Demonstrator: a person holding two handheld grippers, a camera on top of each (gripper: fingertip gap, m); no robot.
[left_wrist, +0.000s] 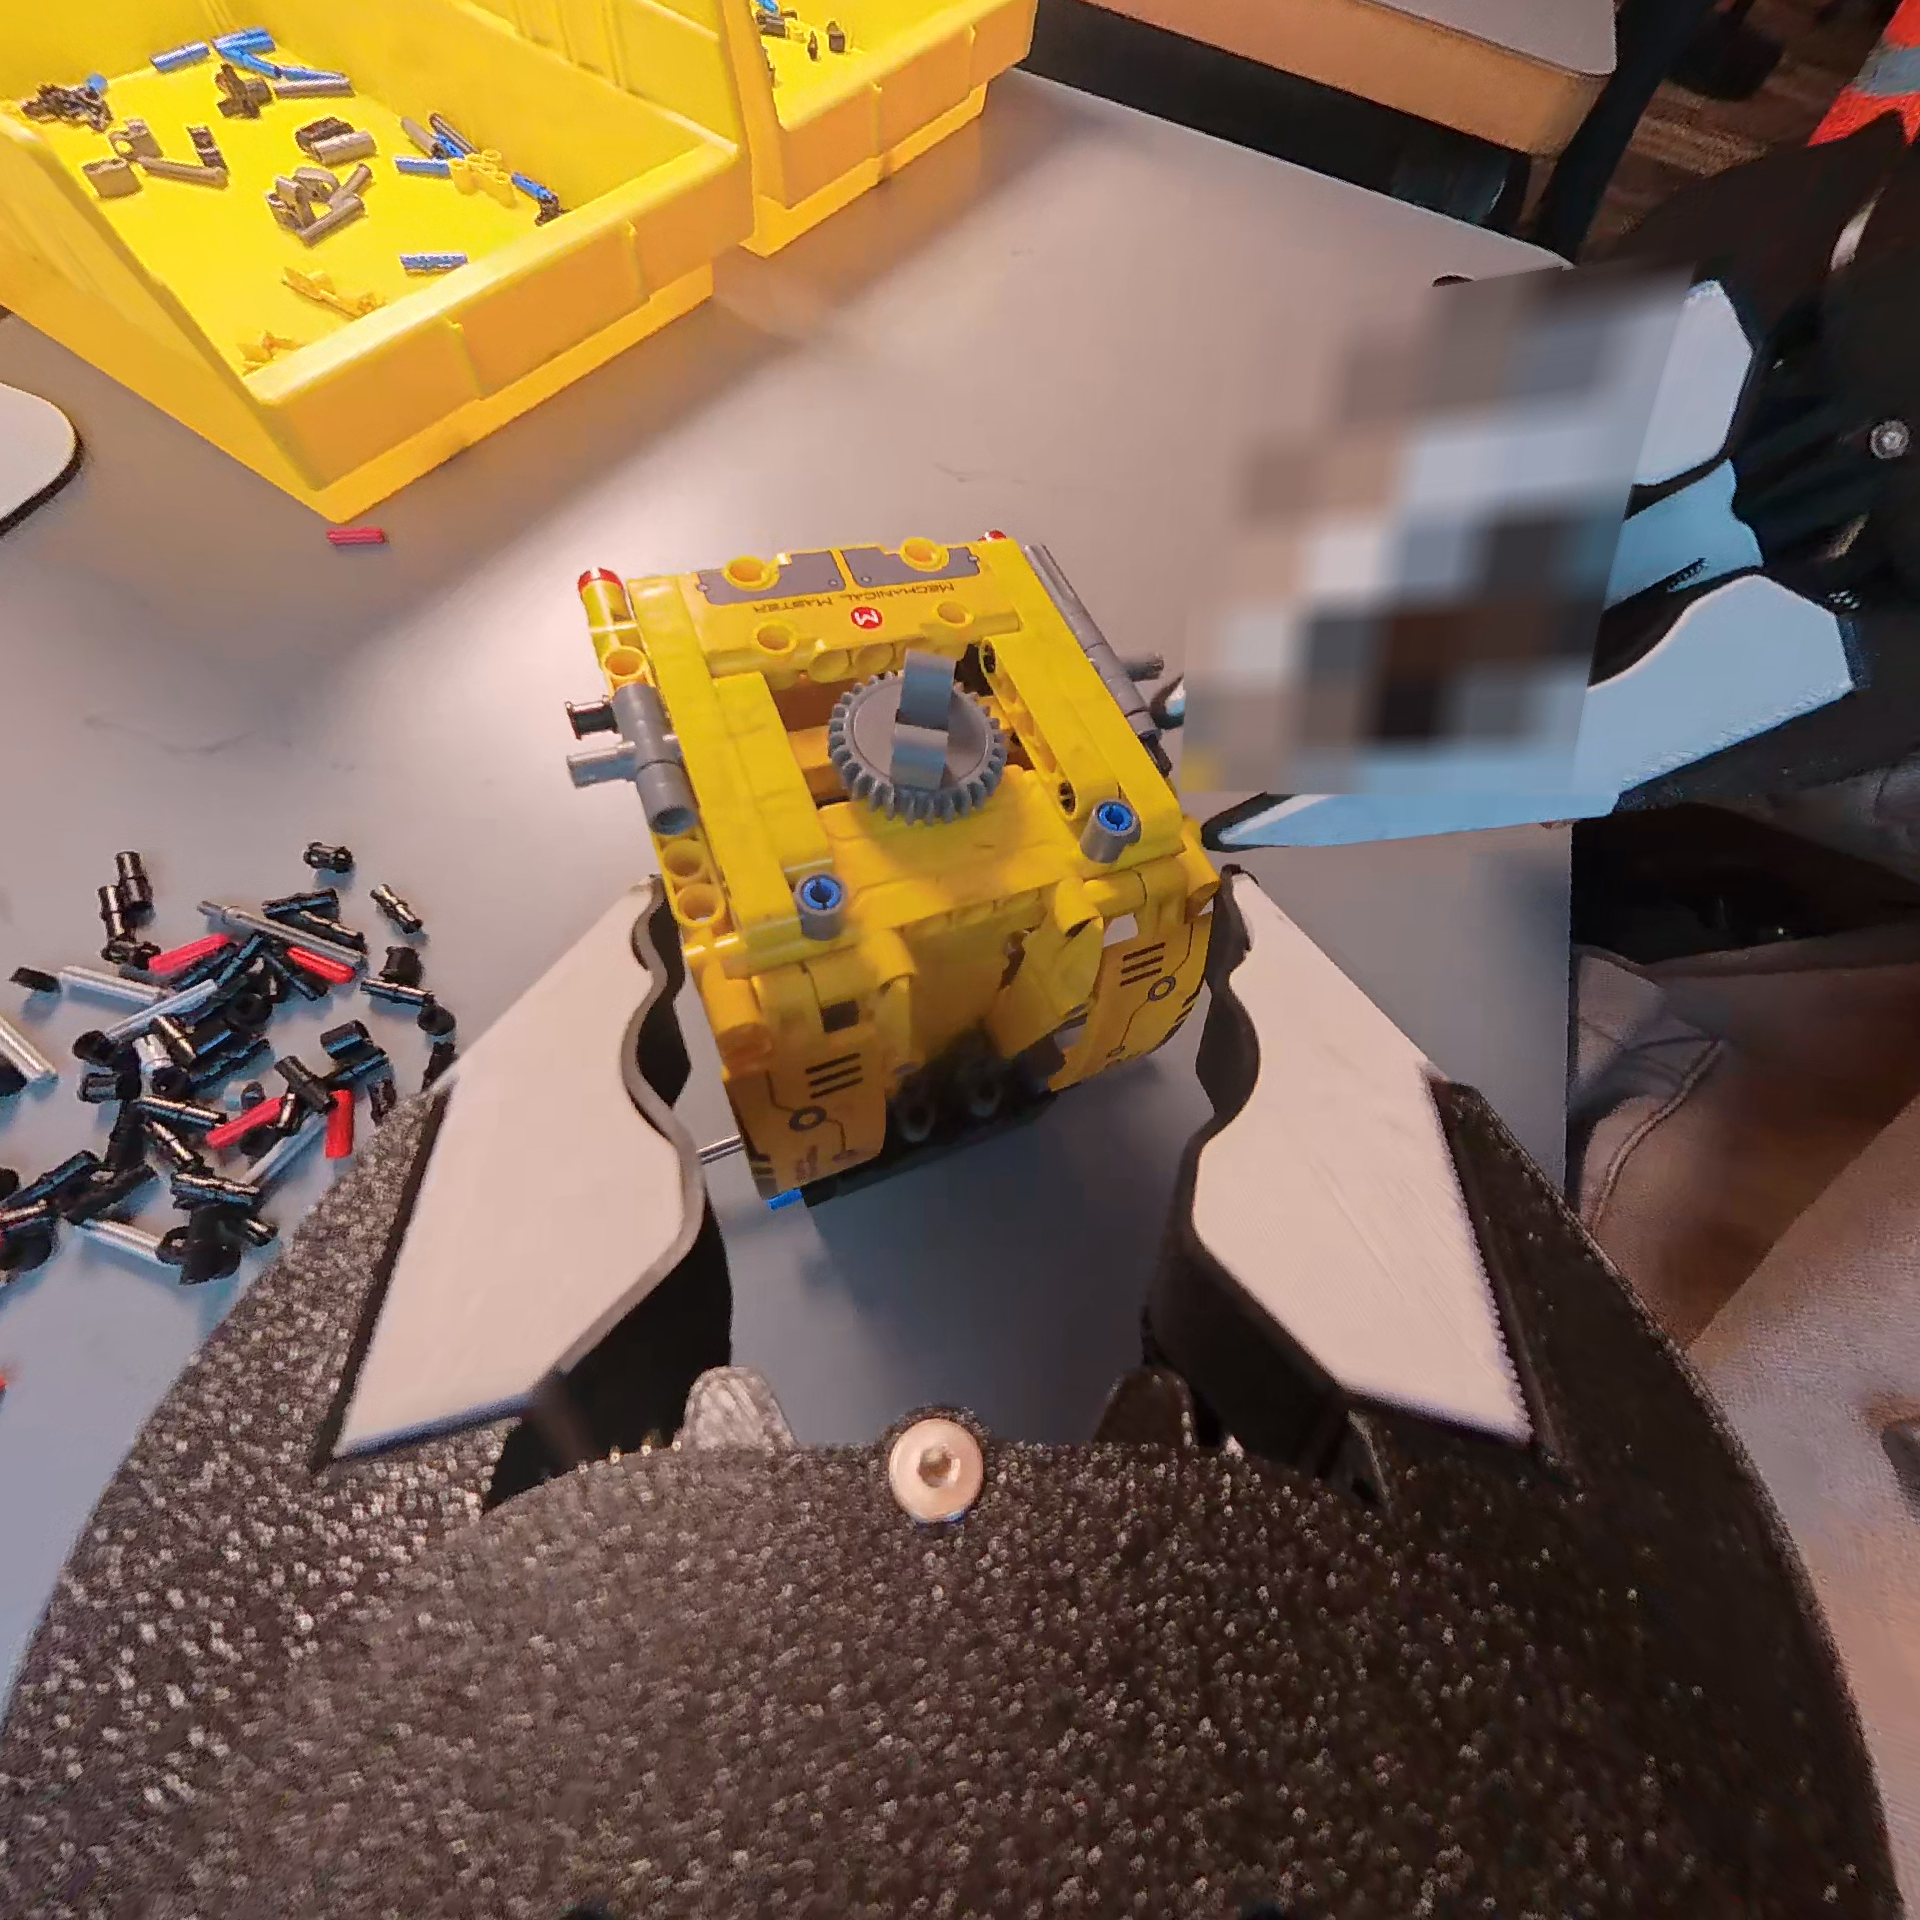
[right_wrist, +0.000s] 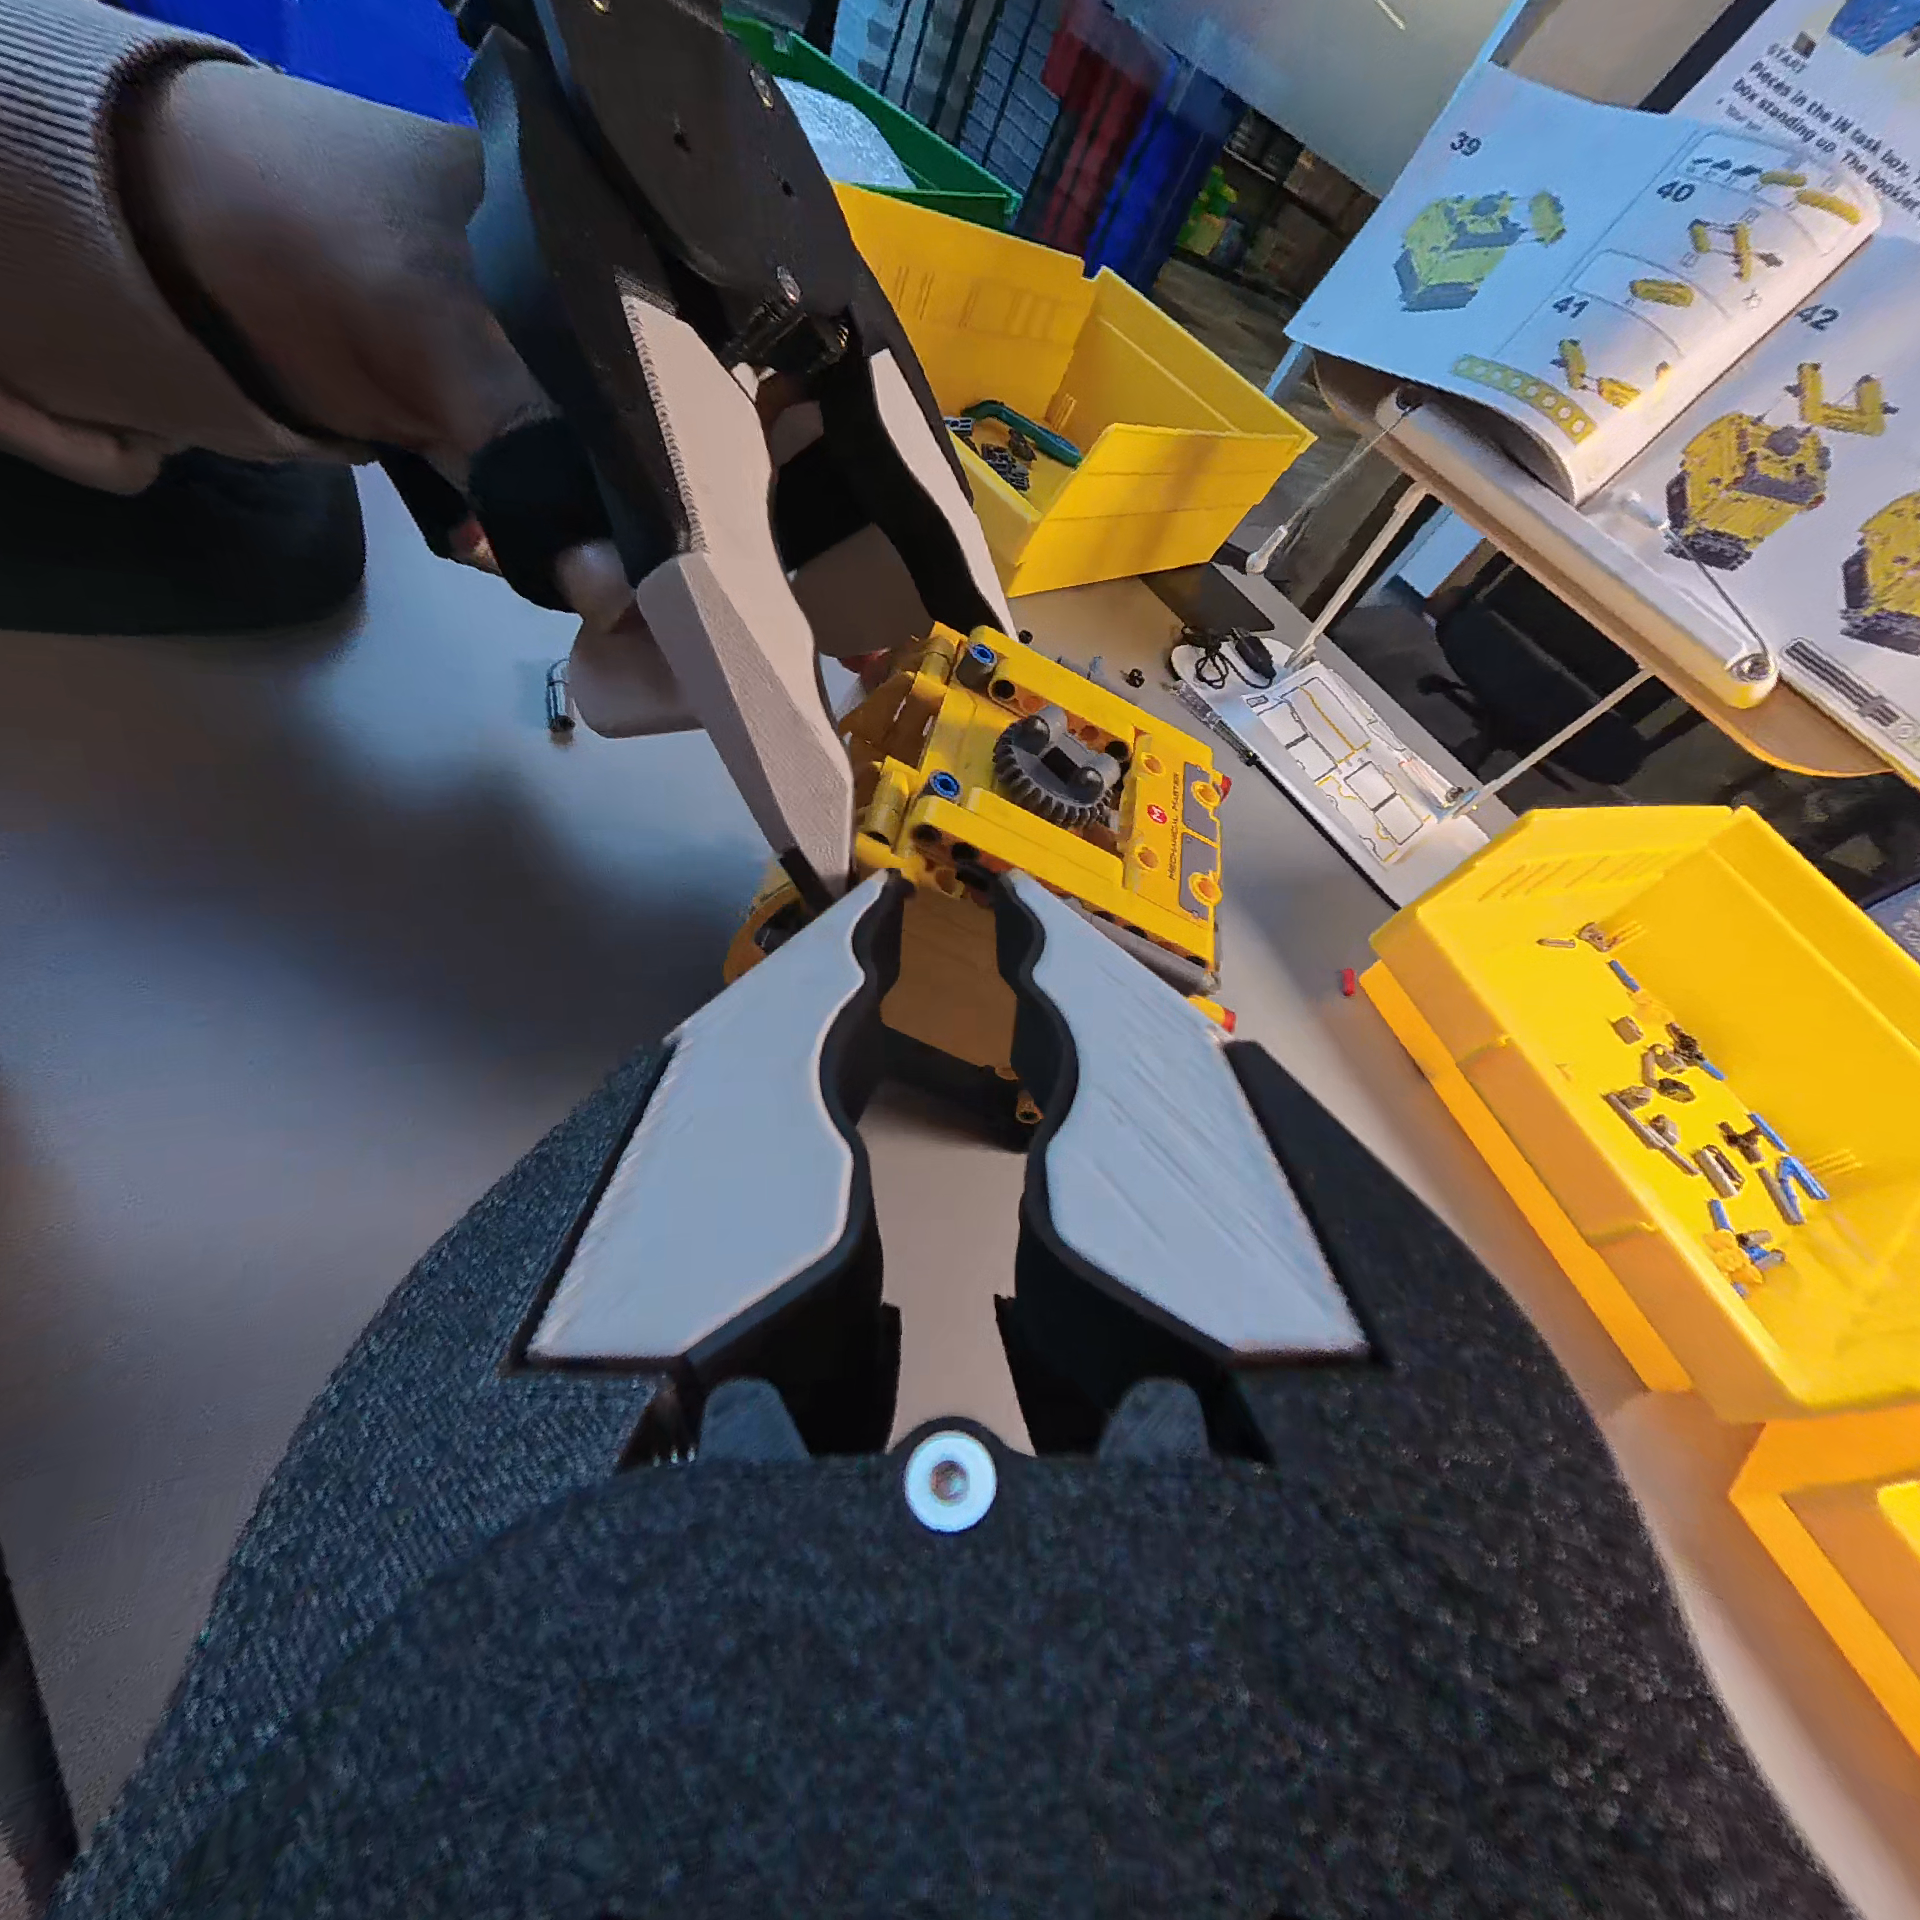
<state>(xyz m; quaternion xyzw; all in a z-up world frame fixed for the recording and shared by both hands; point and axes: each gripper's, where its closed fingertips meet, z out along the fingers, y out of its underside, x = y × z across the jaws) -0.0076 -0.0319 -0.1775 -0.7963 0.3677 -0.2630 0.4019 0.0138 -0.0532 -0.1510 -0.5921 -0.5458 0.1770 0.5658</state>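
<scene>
A yellow brick model (left_wrist: 914, 831) with a grey gear (left_wrist: 920, 743) on top is tilted over the grey table (left_wrist: 1039, 364). My left gripper (left_wrist: 945, 894) is shut on it, one fingertip on each side of its lower body. In the right wrist view the left gripper (right_wrist: 909, 748) comes down from the upper left onto the model (right_wrist: 1049, 800). My right gripper (right_wrist: 948, 894) has its jaws narrow, closed on the model's near edge beam. It shows at the model's right corner in the left wrist view (left_wrist: 1195, 764), partly under a mosaic patch.
Yellow bins (left_wrist: 416, 416) with small parts stand at the back left. A pile of black, red and grey pins (left_wrist: 197, 1039) lies to the left. More yellow bins (right_wrist: 1662, 1143), an open instruction booklet (right_wrist: 1558, 291) on a stand and a paper sheet (right_wrist: 1340, 769) lie to the right.
</scene>
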